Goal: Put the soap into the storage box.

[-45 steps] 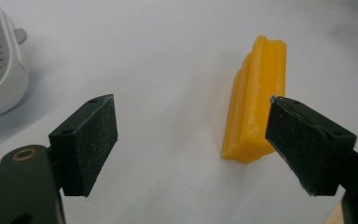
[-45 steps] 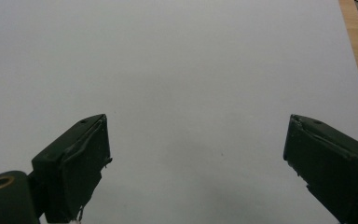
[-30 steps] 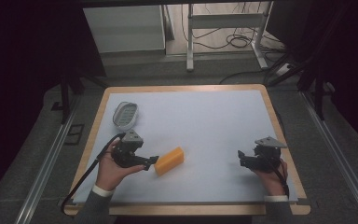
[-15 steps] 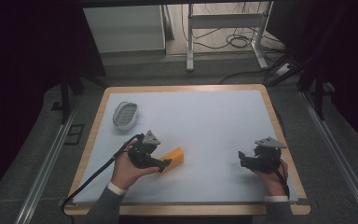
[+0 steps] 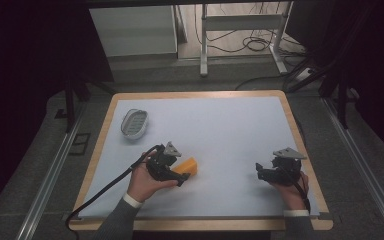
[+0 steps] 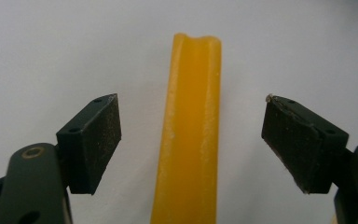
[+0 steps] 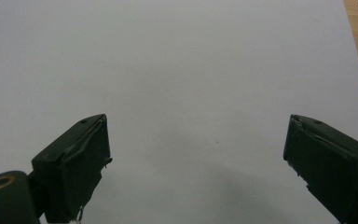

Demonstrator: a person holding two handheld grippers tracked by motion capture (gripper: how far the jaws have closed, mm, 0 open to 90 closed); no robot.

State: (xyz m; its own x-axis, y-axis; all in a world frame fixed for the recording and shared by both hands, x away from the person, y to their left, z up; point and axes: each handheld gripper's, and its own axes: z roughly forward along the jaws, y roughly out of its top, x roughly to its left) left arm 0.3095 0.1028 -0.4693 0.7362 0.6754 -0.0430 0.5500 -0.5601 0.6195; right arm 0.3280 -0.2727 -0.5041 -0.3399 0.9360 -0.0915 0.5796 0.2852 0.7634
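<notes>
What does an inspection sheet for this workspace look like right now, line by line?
Surface: white mat on a wood-edged table, flat.
Job's things: yellow block lying on the mat, between the open jaws of the left gripper, untouched by either pad; small oval mesh dish at the far left.
Clutter: nothing seen.
Grippers: left gripper open around the block; right gripper open over bare mat.
Cables: black cable trailing from the left gripper off the near edge; more cables on the floor beyond.
Surroundings: dark room, metal frame legs behind the table.
</notes>
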